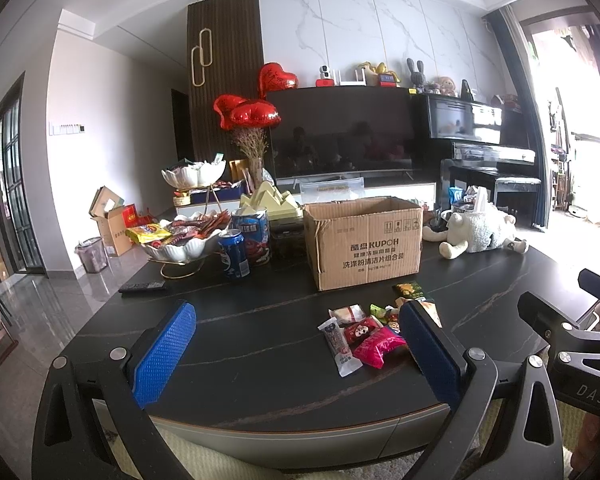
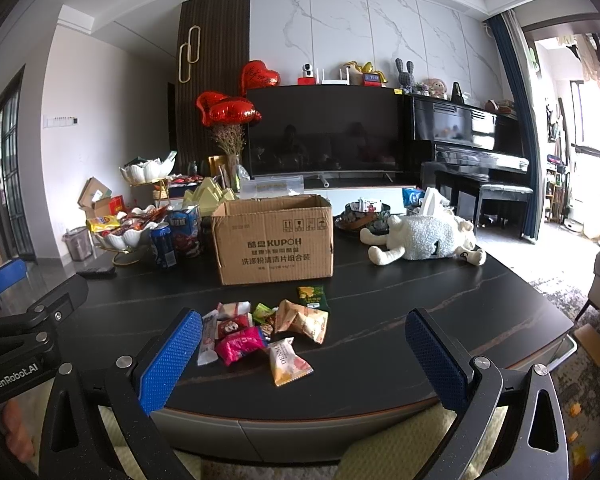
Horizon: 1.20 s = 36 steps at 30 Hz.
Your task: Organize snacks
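We've got both tools — left tool [image 1: 296,352], right tool [image 2: 304,354] — spread wide, holding nothing. Snack packets [image 2: 260,332] sit piled on the near tabletop [image 2: 420,304], before the cardboard box [image 2: 274,240] — light, crinkly, slippery; we'd pinch a sealed edge.

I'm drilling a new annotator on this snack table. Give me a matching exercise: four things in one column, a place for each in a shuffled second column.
Things:
1. cardboard box
2. plush sheep
3. blue can
4. pink snack packet

Places:
A. right of the box
B. in the loose pile at the near table edge
C. mid-table, behind the snack pile
D. left of the box, by the white snack bowl

Pairs: 1-C, 2-A, 3-D, 4-B
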Available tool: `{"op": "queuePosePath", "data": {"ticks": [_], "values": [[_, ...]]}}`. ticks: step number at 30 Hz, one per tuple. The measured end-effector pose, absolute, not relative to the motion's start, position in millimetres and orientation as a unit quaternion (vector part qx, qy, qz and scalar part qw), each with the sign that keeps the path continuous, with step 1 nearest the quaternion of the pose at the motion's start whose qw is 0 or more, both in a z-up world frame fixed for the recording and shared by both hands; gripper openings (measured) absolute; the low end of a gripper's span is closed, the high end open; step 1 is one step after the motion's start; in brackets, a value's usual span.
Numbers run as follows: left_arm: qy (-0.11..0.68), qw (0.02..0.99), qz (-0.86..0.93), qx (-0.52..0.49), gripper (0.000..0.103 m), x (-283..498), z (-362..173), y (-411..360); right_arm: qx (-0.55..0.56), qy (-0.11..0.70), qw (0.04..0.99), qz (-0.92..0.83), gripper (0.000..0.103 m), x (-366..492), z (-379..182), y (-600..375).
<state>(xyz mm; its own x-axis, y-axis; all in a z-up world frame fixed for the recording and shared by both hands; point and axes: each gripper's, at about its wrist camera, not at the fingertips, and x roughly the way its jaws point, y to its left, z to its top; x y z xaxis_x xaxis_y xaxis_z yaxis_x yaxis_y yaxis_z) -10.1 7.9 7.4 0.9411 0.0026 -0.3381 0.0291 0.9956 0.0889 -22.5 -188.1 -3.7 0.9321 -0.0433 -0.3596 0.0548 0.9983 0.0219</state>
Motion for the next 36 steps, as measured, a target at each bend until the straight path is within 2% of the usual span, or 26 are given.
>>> {"op": "queuePosePath", "data": {"ticks": [16,28,36], "values": [[0.181,0.982,-0.009,0.044,0.103,-8,3,10,0.015,0.190,0.981,-0.021,0.103,-20,7,-176],[0.235,0.971,-0.025,0.038,0.103,27,-31,12,0.020,0.265,0.964,0.008,0.103,22,-48,-183],[0.278,0.960,-0.035,0.033,0.094,69,-51,7,0.026,0.324,0.946,0.020,0.102,66,-77,-185]]}}
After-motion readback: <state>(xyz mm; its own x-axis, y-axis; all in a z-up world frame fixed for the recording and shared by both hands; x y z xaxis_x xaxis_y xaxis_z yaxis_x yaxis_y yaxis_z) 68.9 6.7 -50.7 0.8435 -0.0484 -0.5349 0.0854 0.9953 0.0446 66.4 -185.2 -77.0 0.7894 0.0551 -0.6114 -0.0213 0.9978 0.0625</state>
